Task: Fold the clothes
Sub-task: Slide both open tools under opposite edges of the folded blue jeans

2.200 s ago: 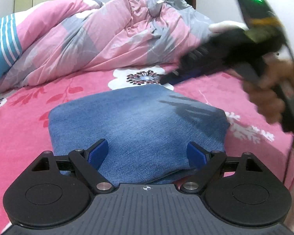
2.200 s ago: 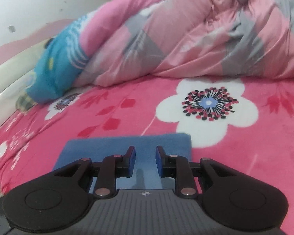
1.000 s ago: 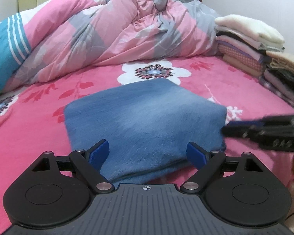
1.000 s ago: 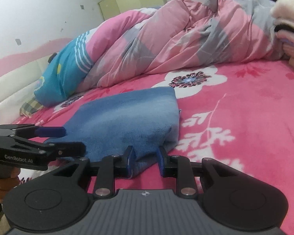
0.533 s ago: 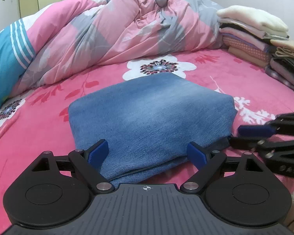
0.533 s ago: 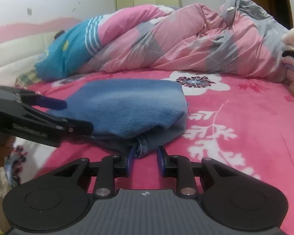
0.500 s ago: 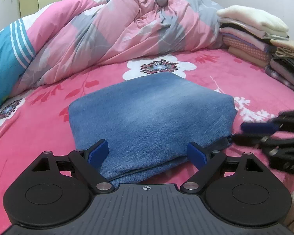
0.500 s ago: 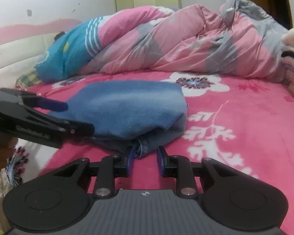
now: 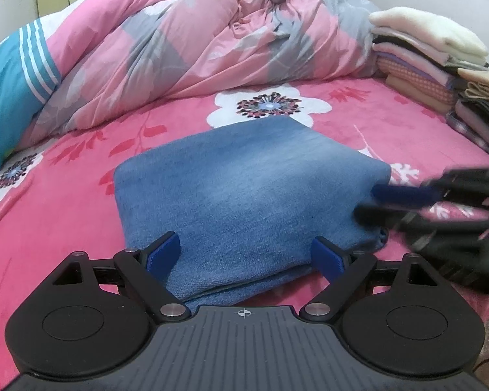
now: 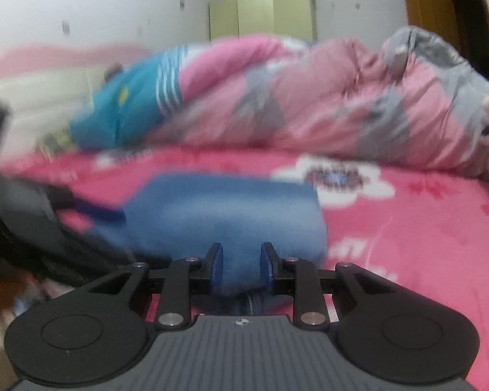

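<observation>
Claw on the right (image 10: 241, 254) first: narrowed to a small gap, with a bulge of the folded denim (image 10: 225, 208) wedged between the pads. Can't tell through the blur whether pinching for real or just fitting snug around it. Seems to have swung round over the last second, from the corner of the bundle to square-on against its side edge, keeping the same narrow gap the whole way.

Left claw (image 9: 246, 247) next: spread wide, parked, straddling the near edge of the denim without pressing on it. No change there.

As for the denim: lying as a thick, neat rectangle on the pink floral bed (image 9: 65, 211), straight ahead of the left claw and right up against the right one.

Reads like a finished fold, with only a tidy-up or a lift left, maybe over to the stack of folded clothes (image 9: 423, 49) further ahead and off to the right of the left claw. Just guessing though.
</observation>
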`<action>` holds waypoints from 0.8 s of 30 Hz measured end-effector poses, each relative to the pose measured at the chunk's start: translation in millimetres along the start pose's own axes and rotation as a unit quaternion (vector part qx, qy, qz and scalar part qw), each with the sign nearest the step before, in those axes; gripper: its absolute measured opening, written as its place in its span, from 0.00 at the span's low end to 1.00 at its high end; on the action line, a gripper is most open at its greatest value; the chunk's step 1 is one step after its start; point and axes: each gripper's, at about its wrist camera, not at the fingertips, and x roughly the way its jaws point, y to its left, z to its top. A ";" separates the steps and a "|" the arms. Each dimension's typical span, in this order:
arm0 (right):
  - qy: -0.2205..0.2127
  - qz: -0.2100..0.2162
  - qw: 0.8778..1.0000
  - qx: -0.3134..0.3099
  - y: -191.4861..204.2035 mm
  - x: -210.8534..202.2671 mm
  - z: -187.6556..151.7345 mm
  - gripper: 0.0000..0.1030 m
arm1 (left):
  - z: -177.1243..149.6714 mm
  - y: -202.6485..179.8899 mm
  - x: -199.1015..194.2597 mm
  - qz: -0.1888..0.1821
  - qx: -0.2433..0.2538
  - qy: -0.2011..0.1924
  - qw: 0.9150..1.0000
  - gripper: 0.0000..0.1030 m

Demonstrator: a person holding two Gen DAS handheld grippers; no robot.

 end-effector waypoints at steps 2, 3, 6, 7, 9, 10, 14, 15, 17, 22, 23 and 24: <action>0.004 -0.003 1.000 0.001 0.2 4.2 -5.7 0.27 | -0.2 -0.7 0.0 0.001 0.002 0.001 1.000 0.86; 0.005 -0.002 1.000 0.007 -1.1 3.7 -5.4 0.27 | -0.3 -0.9 0.0 0.002 0.004 0.002 1.000 0.86; 0.006 0.001 1.000 0.010 -2.5 4.2 -6.0 0.27 | 0.1 -0.4 0.6 0.001 0.002 0.004 1.000 0.86; 0.006 0.001 1.000 0.008 -2.3 4.4 -6.4 0.27 | 0.3 -0.7 0.7 0.002 0.002 0.005 1.000 0.86; 0.005 0.000 1.000 0.007 -2.2 4.4 -7.2 0.27 | 0.8 -1.4 1.0 0.003 0.002 0.006 1.000 0.86; 0.005 0.001 1.000 0.008 -2.4 4.4 -7.5 0.27 | 1.0 -1.6 1.3 0.004 0.003 0.007 1.000 0.86; 0.003 0.002 1.000 0.010 -2.3 4.6 -8.4 0.27 | 2.0 -2.5 2.1 0.006 0.004 0.010 1.000 0.87; 0.003 0.002 1.000 0.011 -3.1 4.5 -8.4 0.27 | 2.1 -2.6 2.1 0.006 0.005 0.010 1.000 0.87; 0.002 0.004 1.000 0.012 -4.1 4.3 -8.9 0.27 | 2.4 -2.8 2.5 0.008 0.005 0.012 1.000 0.86; 0.000 0.006 1.000 0.015 -6.0 3.8 -10.2 0.27 | 3.0 -4.8 3.3 0.012 0.008 0.015 1.000 0.87; -0.001 0.007 1.000 0.016 -5.9 3.9 -10.5 0.27 | 3.0 -5.2 3.3 0.013 0.009 0.016 1.000 0.87; -0.002 0.007 1.000 0.016 -5.8 4.0 -10.8 0.27 | 2.9 -5.5 3.4 0.014 0.009 0.016 1.000 0.87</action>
